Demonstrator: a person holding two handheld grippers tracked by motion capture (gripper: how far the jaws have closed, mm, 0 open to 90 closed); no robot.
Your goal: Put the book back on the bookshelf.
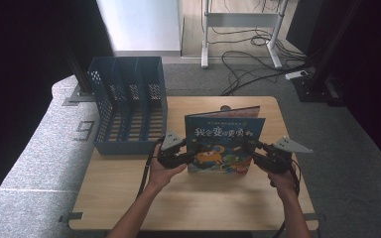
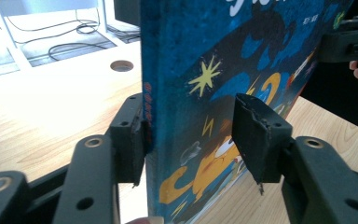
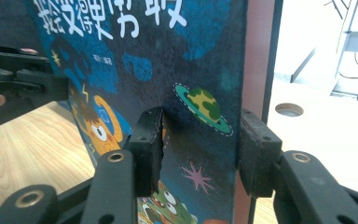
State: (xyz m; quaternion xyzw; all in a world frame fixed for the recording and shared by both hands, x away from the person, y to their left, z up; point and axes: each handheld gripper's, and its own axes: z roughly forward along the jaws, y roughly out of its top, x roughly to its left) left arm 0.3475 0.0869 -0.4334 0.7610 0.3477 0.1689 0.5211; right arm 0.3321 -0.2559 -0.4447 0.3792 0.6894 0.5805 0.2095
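Picture book (image 1: 225,144) stands upright near the middle of the desk (image 1: 129,198), front cover facing me, bottom edge on the wood. A reddish cover (image 1: 230,111) shows just behind it. I cannot tell whether that is a second book or this one's own back cover swung out.

Left gripper (image 1: 191,154) is at the spine edge, low down. In the left gripper view its jaws straddle the spine: one pad (image 2: 137,140) lies against the back side, while the other pad (image 2: 254,135) stands off the front cover. So this gripper is parted, with no pinch.

Right gripper (image 1: 252,147) is at the opposite edge, also low. In the right gripper view the jaws bracket both the blue cover (image 3: 168,70) and the reddish one, with a sliver of gap at the front pad (image 3: 149,149). I read this one as parted too, steadying rather than clamping.

My judgement is that two low contacts on opposite edges keep a tall, thin book from toppling either way while it is stood up. The spine also faces the slots, which would suit filing.

Surroundings:
- Blue file rack (image 1: 99,99) sits at the rear left of the desk, its slots open toward the book.
- Cable hole (image 1: 225,107) is in the desk top just behind the book.
- Loose cables (image 1: 248,64) lie on the floor beyond, well apart.

Obstructions: the bare desk lies between book and rack. The slot dividers look narrow, so I would expect the book to need squaring up before going in.
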